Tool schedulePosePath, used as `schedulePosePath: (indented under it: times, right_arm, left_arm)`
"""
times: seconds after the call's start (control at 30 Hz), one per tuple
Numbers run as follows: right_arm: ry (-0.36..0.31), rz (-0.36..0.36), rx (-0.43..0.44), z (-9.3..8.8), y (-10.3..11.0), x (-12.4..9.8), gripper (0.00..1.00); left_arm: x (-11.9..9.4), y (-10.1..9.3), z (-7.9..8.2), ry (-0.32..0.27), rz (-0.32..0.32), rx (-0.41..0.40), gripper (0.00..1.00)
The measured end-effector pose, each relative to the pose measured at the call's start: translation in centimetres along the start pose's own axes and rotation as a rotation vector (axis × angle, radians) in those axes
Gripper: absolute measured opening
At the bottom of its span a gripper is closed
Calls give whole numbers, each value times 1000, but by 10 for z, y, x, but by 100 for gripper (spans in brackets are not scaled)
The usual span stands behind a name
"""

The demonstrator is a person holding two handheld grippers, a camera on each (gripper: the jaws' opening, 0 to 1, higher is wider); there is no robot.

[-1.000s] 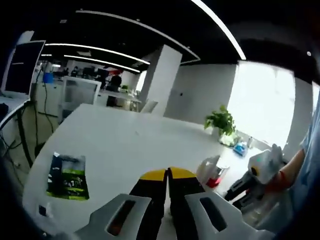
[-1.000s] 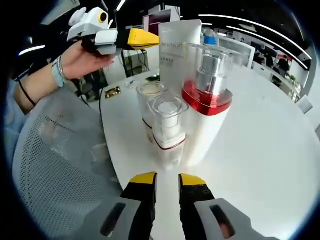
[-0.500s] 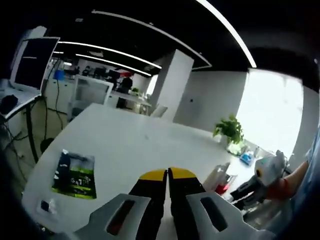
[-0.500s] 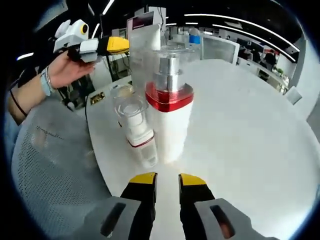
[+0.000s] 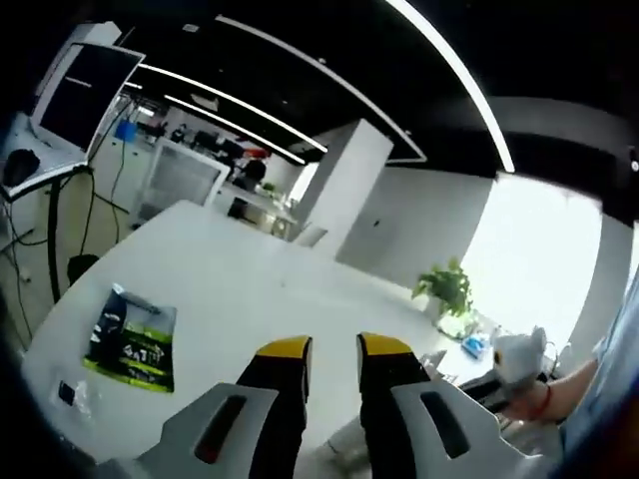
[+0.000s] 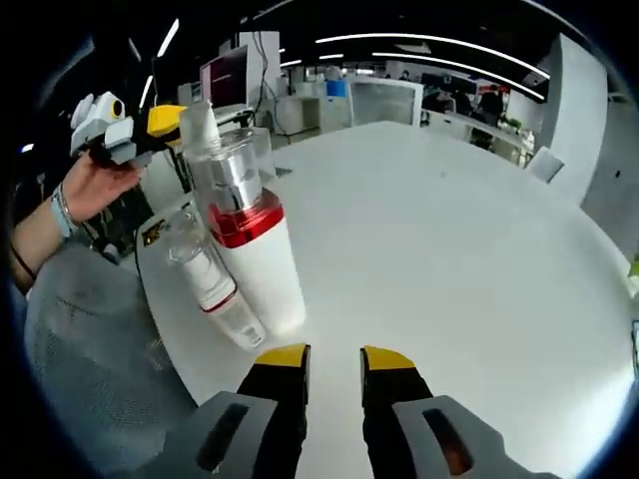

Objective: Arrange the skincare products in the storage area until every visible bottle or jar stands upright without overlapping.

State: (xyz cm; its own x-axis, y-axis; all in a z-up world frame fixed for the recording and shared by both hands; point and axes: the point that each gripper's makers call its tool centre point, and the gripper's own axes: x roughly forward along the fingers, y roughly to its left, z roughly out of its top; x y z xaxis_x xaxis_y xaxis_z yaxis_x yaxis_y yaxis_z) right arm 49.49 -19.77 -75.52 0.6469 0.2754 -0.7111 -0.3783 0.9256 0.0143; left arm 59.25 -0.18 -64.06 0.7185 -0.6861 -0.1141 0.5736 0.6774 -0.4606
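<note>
A tall white pump bottle (image 6: pixel 252 249) with a red band and a clear cap stands near the table's edge in the right gripper view. A smaller clear-capped bottle (image 6: pixel 213 289) with a red ring stands close against its left side. My right gripper (image 6: pixel 335 357) is open just in front of them, with nothing between its yellow tips. My left gripper (image 6: pixel 165 120), held in a hand, hovers beyond the bottles at the upper left. In the left gripper view, my left gripper (image 5: pixel 334 349) is slightly open over the white table (image 5: pixel 250 289), holding nothing. The right gripper (image 5: pixel 514 357) shows at the far right there.
A green and black packet (image 5: pixel 130 339) lies on the table's left part. A potted plant (image 5: pixel 444 289) and small items stand at the far right end. A grey mesh chair back (image 6: pixel 90 339) sits beside the table edge near the bottles.
My left gripper's jaws have parted from shut to slightly open. The right view has swung, so the bottles now sit further left and smaller, and a white box once behind them has left the view.
</note>
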Motion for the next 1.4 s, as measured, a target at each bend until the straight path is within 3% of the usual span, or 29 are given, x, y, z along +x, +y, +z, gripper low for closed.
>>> schedulePosePath:
  times: [0.57,1.17,1.4]
  right_arm:
    - [39,-22,34,-9,-5,2,15]
    - [50,-45,44,-12,-9,3,18]
    - [45,-88,62,-12,-17,1,20]
  left_arm:
    - [2,6,-19,99,39,62,21]
    - [1,23,-28,168,134,139,25]
    - [1,22,-29,173,128,130,24]
